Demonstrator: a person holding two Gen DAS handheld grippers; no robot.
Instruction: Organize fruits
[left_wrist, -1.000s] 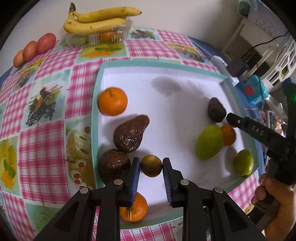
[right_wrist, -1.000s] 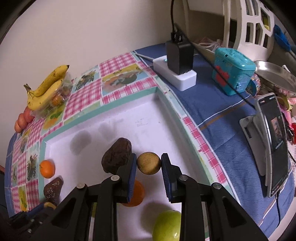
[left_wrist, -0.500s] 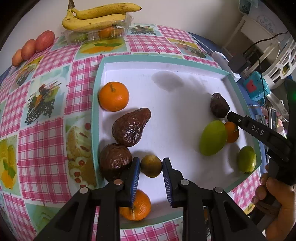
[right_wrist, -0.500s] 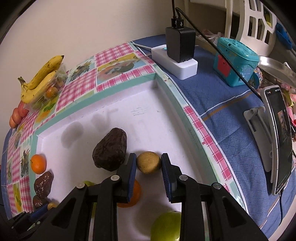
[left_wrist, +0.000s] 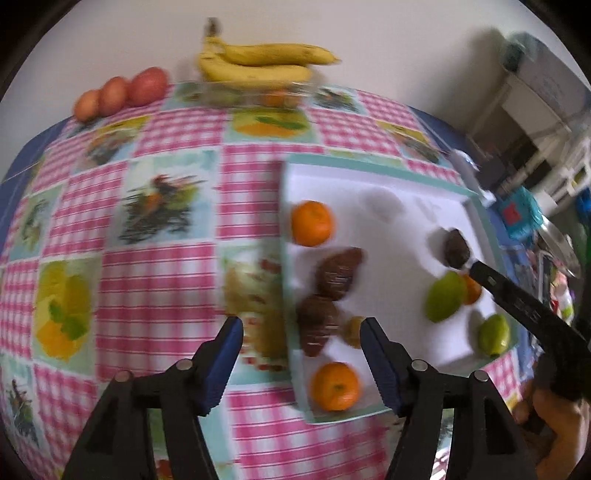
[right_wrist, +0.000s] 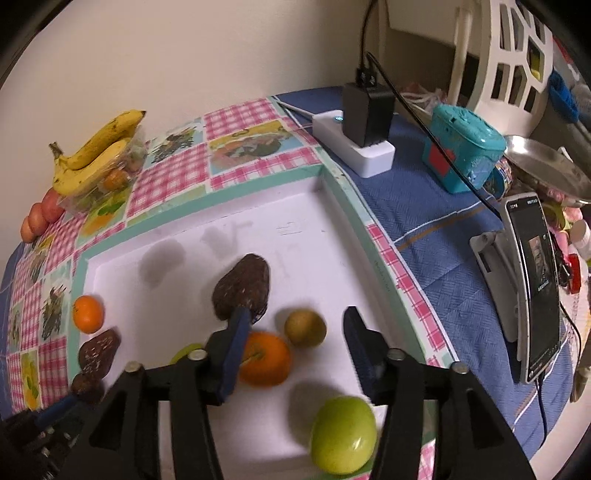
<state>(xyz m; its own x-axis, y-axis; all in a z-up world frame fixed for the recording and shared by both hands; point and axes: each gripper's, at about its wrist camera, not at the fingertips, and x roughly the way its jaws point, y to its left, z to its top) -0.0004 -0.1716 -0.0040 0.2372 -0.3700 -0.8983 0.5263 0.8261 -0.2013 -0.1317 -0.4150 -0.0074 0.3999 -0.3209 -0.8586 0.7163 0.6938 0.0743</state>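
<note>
Our fruits lie on a white tray (right_wrist: 207, 206) with a teal rim, set on a pink checked tablecloth (left_wrist: 155, 280) over a blue cloth; bananas (left_wrist: 258, 64) sit at the far wall. Between our right gripper (right_wrist: 291, 339)'s opening jaws rests a small brownish-yellow fruit (right_wrist: 305, 328), untouched; an orange (right_wrist: 266, 360) sits by its left jaw and a green fruit (right_wrist: 343, 439) nearer us. Our left gripper (left_wrist: 301, 354)'s jaws are opening too, over the tray's left edge, gripping nothing; a dark brown fruit (left_wrist: 316, 325) lies between them.
</note>
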